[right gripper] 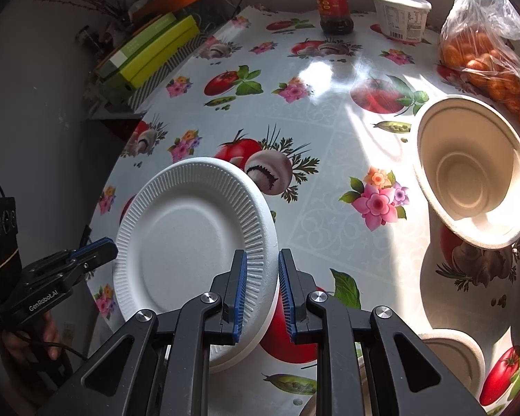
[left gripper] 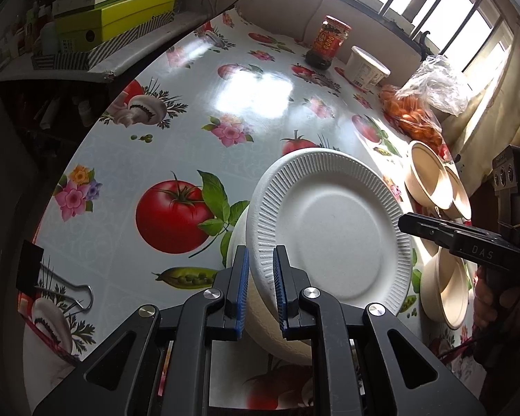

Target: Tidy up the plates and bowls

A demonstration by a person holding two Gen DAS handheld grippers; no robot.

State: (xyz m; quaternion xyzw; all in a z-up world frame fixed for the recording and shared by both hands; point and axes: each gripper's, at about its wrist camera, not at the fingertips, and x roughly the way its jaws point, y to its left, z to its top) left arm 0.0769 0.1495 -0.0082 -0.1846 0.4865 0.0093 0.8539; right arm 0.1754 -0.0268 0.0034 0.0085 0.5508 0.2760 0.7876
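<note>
A white ribbed paper plate (left gripper: 332, 228) lies on top of a stack of plates on the table. My left gripper (left gripper: 261, 287) straddles its near-left rim, jaws a little apart, not pressed on it. My right gripper (right gripper: 262, 291) straddles the opposite rim of the same plate (right gripper: 190, 242), jaws likewise slightly apart. Each gripper shows in the other's view: the right gripper (left gripper: 404, 223) at the plate's right rim, the left gripper (right gripper: 112, 247) at its left rim. Beige bowls (left gripper: 428, 176) stand to the right, another bowl (left gripper: 445, 287) nearer; a big bowl (right gripper: 471, 170) shows in the right wrist view.
A sauce jar (right gripper: 332, 0), a white tub (right gripper: 400, 14) and a bag of oranges (right gripper: 492, 59) stand at the table's far side. Green boxes (left gripper: 118, 17) sit on a shelf at the left. A binder clip (left gripper: 34, 274) grips the tablecloth edge.
</note>
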